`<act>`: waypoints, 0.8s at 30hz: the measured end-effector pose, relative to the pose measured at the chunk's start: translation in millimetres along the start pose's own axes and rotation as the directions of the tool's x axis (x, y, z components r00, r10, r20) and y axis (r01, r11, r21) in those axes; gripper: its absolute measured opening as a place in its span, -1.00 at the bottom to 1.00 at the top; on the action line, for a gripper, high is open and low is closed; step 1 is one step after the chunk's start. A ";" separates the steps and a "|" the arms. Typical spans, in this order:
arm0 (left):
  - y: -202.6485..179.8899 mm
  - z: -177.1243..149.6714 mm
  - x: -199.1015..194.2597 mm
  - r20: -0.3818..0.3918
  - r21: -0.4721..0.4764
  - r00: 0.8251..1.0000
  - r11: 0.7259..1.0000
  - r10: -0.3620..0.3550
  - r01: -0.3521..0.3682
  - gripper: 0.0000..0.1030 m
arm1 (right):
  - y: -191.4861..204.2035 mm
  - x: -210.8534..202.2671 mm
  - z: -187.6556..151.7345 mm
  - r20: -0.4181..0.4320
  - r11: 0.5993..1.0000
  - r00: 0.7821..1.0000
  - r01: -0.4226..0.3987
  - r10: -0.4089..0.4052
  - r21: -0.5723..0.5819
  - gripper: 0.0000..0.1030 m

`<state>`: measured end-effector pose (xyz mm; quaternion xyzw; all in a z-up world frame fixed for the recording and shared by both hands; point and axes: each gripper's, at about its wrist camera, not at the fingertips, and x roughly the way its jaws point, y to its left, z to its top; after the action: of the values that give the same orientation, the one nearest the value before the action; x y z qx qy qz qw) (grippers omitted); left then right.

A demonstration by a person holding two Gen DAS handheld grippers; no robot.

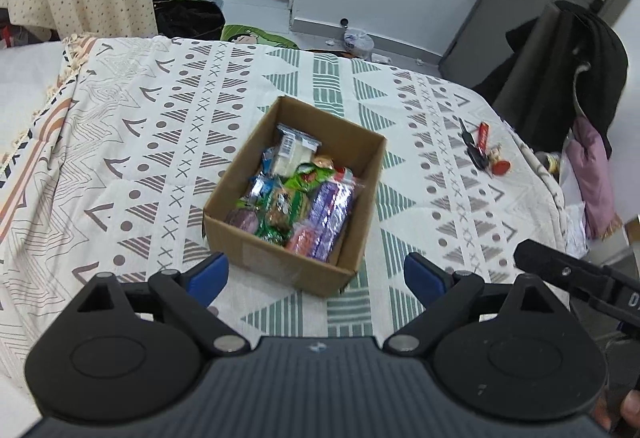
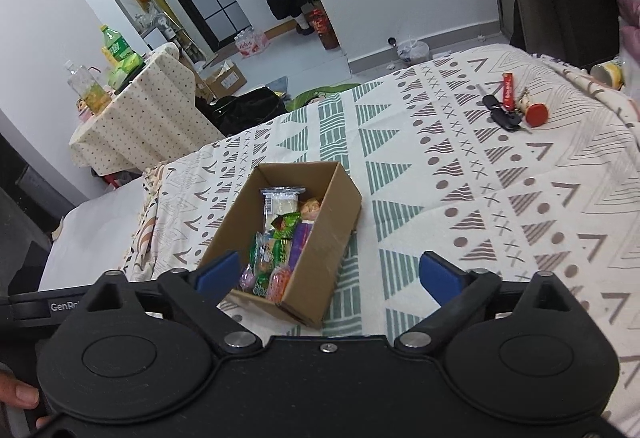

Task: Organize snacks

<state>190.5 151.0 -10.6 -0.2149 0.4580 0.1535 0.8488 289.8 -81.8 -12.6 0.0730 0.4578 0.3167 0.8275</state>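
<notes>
Cardboard box full of wrapped snacks sits on patterned bedspread, just ahead of left gripper, between its jaws; jaws wide open, empty. Right gripper jaws also spread, empty, box ahead-left. Keys far ahead-right.

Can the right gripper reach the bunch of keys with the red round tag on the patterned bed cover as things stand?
Probably yes. The right gripper is open and empty, and the keys lie alone on the patterned bed cover, with only bare cloth between. The brown cardboard box sits off to the left.
</notes>
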 end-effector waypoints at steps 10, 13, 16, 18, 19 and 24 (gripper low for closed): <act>-21.4 -40.8 -27.0 0.047 0.080 0.999 0.997 -0.015 0.012 0.97 | -11.0 -42.5 -32.5 0.052 0.999 0.998 0.030 -0.029 -0.016 1.00; -24.7 -53.6 -34.9 0.061 0.102 0.998 0.995 -0.011 0.005 0.99 | -14.6 -55.8 -42.6 0.066 1.000 0.998 0.017 -0.016 -0.022 1.00; -27.0 -65.6 -41.7 0.068 0.125 0.998 0.992 -0.014 0.005 0.99 | -16.3 -69.0 -53.2 0.082 0.999 0.996 0.033 -0.030 -0.033 1.00; -29.0 -73.3 -48.2 0.078 0.140 0.997 0.990 -0.019 0.008 0.99 | -16.3 -77.3 -60.7 0.093 0.998 0.995 0.040 -0.036 -0.049 1.00; -30.1 -76.8 -51.5 0.083 0.148 0.996 0.989 -0.022 0.010 0.99 | -16.5 -81.2 -64.6 0.098 0.998 0.994 0.044 -0.039 -0.052 1.00; -32.3 -93.2 -71.0 0.117 0.179 0.992 0.984 -0.036 0.014 0.99 | -18.6 -101.8 -81.3 0.126 0.998 0.991 0.051 -0.045 -0.047 1.00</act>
<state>101.1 71.5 11.1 -0.1343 0.4153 0.1139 0.8925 194.2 -170.4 5.8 0.0607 0.3985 0.3029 0.8636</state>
